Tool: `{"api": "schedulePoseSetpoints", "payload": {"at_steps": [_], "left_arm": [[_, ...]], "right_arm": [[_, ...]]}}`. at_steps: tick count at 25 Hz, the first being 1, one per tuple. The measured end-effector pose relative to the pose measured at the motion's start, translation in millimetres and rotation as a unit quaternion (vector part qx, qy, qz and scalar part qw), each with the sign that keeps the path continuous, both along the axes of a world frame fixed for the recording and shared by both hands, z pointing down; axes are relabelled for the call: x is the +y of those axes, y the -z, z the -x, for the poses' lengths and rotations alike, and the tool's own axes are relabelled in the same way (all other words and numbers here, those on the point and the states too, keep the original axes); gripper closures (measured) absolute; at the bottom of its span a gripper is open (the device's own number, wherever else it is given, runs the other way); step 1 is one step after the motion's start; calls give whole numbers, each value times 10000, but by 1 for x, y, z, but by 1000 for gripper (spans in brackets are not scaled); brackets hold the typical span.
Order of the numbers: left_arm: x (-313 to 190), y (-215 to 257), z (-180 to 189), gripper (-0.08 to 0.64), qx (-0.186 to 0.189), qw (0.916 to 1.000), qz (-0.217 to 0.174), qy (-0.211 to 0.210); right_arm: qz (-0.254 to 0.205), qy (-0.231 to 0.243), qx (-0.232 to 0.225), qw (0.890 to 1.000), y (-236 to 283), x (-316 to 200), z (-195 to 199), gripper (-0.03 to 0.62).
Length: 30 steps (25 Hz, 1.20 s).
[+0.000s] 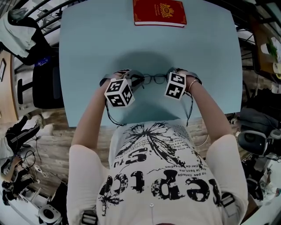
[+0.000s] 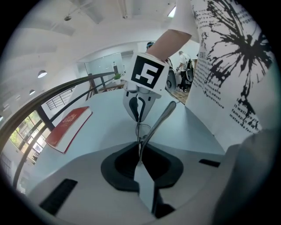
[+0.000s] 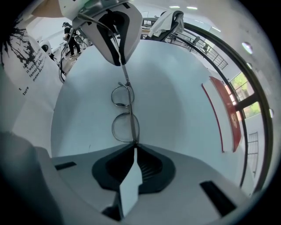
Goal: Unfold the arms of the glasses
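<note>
Thin-rimmed glasses [image 1: 153, 79] are held just above the pale blue table [image 1: 88, 52], between my two grippers. My left gripper [image 1: 137, 80] is shut on the glasses' left end, and in the left gripper view [image 2: 139, 156] one arm [image 2: 161, 119] of the glasses sticks out up and to the right, toward the person's shirt. My right gripper [image 1: 169, 78] is shut on the other end. In the right gripper view [image 3: 134, 147] both lenses [image 3: 125, 127] run in a line away to the left gripper [image 3: 120, 61]. Facing the left camera is the right gripper [image 2: 138, 110].
A red book [image 1: 159, 12] lies at the table's far edge; it also shows as the book [image 2: 68, 125] and the book [image 3: 226, 114]. A dark chair [image 1: 44, 83] with a jacket [image 1: 22, 30] stands left of the table. Cluttered gear lies on the floor on both sides.
</note>
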<state>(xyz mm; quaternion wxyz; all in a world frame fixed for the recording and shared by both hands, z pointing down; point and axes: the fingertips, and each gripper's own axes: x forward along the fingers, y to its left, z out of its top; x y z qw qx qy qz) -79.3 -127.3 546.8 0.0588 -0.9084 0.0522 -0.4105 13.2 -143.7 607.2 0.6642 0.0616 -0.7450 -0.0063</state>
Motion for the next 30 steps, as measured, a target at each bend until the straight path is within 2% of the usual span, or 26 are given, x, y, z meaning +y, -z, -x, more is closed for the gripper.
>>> {"api": "schedulePoseSetpoints", "payload": {"at_steps": [2,6,9,14,17,19,21,24,27,30], "left_arm": [[-1,0,-1,531,39,10000,13,19],[-2,-1,-2,531,59,10000,36,-34],[-1,-1,-4,531,64,9999,29,-94],[-5,0,-5,531,155,9999,19,-68],[-8,3,-4,531,224,9997,6,-29],[-9,4,-3,531,256,9997,-9,-8],[-10,6,-2,531,290,9996,-10,29],[-10,6,1,531,309,9995,-14,87],[-10,6,5,531,296,9994,-14,160],[-12,6,10,531,303,9992,-10,264]], "right_arm": [[-61,-69,-33,10000,3,-1,0,558],[-24,-95,-191,9998,15,-1,2,456],[-77,-48,-225,9997,28,-5,5,438],[-354,98,195,9991,30,-18,13,433],[-395,-65,477,9981,22,-24,5,433],[-501,-172,211,9984,27,-28,10,458],[-466,-197,-249,9984,35,-27,27,465],[-387,84,-735,9965,44,-23,58,465],[-273,538,-786,9951,40,-17,82,465],[-74,740,-686,9949,32,-13,92,466]]}}
